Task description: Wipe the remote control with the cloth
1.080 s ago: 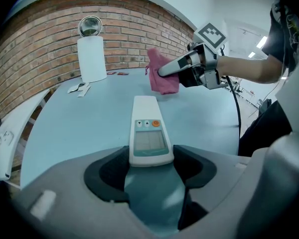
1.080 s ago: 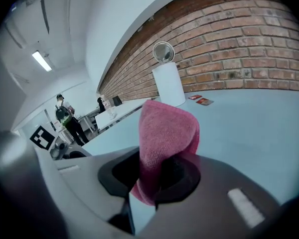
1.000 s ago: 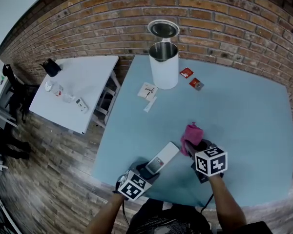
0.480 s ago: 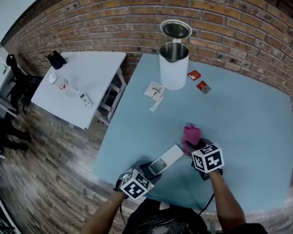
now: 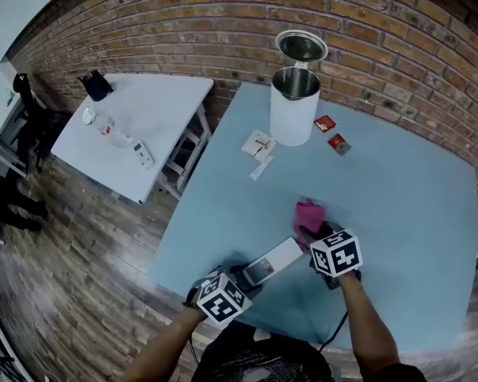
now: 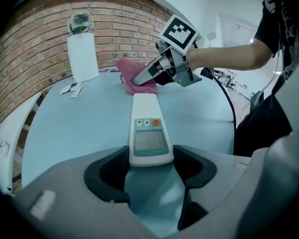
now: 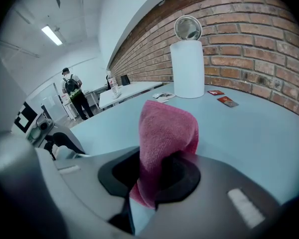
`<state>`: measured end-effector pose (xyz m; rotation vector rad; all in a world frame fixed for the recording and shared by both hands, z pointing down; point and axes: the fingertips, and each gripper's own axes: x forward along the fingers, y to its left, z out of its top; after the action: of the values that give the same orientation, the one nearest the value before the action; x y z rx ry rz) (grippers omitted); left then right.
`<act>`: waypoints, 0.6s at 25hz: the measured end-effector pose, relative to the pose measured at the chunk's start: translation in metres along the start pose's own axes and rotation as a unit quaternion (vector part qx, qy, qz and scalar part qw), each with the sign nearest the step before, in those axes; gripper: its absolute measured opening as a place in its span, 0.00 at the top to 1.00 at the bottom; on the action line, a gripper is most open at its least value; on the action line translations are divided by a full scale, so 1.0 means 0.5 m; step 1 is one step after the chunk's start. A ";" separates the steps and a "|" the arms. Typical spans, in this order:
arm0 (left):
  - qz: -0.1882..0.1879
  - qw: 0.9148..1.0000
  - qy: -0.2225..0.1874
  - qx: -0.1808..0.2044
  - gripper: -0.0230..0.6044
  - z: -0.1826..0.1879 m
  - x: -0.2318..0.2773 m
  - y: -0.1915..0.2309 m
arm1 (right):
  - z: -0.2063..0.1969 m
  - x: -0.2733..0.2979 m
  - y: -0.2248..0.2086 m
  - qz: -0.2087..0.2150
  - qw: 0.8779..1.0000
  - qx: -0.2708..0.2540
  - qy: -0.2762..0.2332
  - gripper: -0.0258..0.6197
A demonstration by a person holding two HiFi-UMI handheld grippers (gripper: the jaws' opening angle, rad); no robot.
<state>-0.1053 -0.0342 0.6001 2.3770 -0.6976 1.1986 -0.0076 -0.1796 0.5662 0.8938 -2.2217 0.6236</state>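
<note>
My left tool is clamped on the near end of the remote control, which points out over the blue table. Only this tool's view shows its screen and buttons. My right tool pinches the pink cloth, which blocks the remote from that camera. In the head view the cloth sits at the remote's far end; whether they touch, I cannot tell.

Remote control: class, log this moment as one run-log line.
left gripper: shut on remote control | right gripper: shut on pink cloth | pink cloth at remote control's far end
</note>
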 end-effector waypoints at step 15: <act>-0.012 1.000 0.009 0.016 0.52 0.002 0.000 -0.003 | 0.050 0.048 -0.001 0.011 0.999 -0.033 0.010 0.85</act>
<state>-0.1039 -0.0336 0.5993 2.3894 -0.6476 1.2288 -0.0303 -0.2059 0.5667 0.8280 -2.2225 0.5632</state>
